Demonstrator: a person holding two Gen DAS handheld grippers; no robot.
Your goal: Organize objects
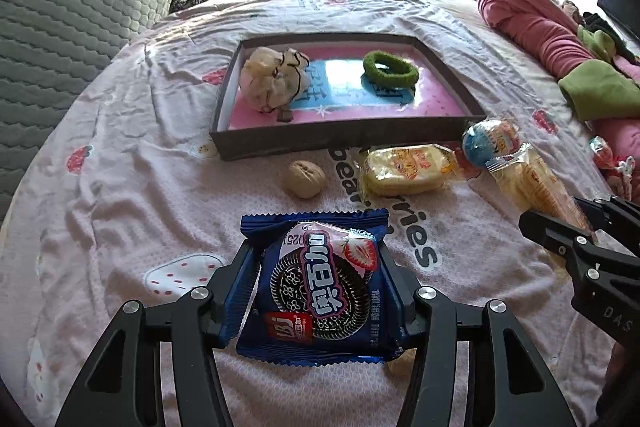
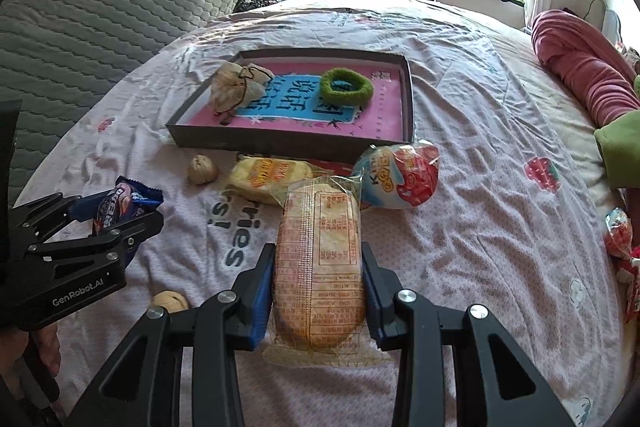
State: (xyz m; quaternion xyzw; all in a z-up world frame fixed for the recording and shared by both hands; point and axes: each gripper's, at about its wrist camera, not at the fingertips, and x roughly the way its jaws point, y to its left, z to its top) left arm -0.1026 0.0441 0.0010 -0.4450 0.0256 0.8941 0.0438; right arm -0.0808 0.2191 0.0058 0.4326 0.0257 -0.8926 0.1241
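My left gripper (image 1: 316, 267) is shut on a blue Oreo packet (image 1: 320, 291), held above the bed; it also shows in the right wrist view (image 2: 120, 205). My right gripper (image 2: 318, 263) is shut on a clear-wrapped yellow cake packet (image 2: 320, 267), also seen in the left wrist view (image 1: 536, 183). A dark shallow box (image 1: 340, 139) (image 2: 288, 145) with a pink book inside holds a beige drawstring pouch (image 1: 274, 79) and a green hair tie (image 1: 390, 67). A walnut (image 1: 304, 179), a yellow snack packet (image 1: 404, 169) and a blue-and-white egg toy (image 1: 484, 143) lie in front of the box.
A second walnut (image 2: 170, 301) lies on the pink sheet near the left gripper. A grey quilted headboard (image 1: 72, 7) is on the left. A red blanket roll (image 1: 532, 23) and green cloth (image 1: 600, 91) lie on the right. A red candy wrapper (image 2: 618, 231) sits at the far right.
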